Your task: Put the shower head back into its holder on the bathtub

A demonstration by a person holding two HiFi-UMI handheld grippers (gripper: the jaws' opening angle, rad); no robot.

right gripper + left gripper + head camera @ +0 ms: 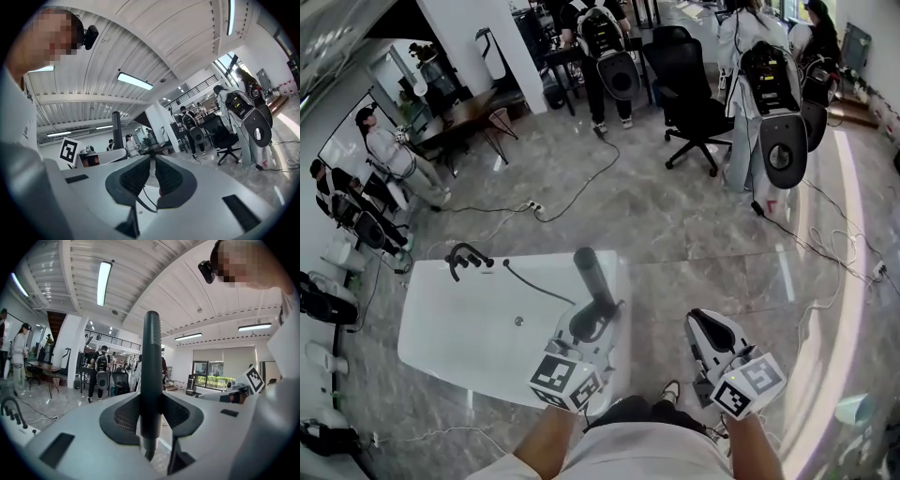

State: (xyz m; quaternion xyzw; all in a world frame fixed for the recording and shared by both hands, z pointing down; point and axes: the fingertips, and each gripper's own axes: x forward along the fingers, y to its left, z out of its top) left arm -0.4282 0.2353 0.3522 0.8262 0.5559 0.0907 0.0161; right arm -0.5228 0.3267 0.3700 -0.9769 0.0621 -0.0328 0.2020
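A dark, stick-shaped shower head (592, 277) stands upright in my left gripper (598, 319), over the right end of the white bathtub (441, 323). In the left gripper view the jaws are shut on its lower handle (151, 362), with the left gripper (151, 420) pointing roughly level. Its thin dark hose (534, 286) runs across the tub toward the black tap fitting (467, 258) at the far left corner. My right gripper (705, 330) hangs over the marble floor to the right of the tub, shut and empty (150, 161). It sees the shower head (117, 129) to its left.
Several people with gear on their backs stand beyond the tub, near black office chairs (694, 94). Cables (581, 183) trail over the marble floor. A table (469, 111) and more people are at the far left. White fixtures (342, 253) line the left edge.
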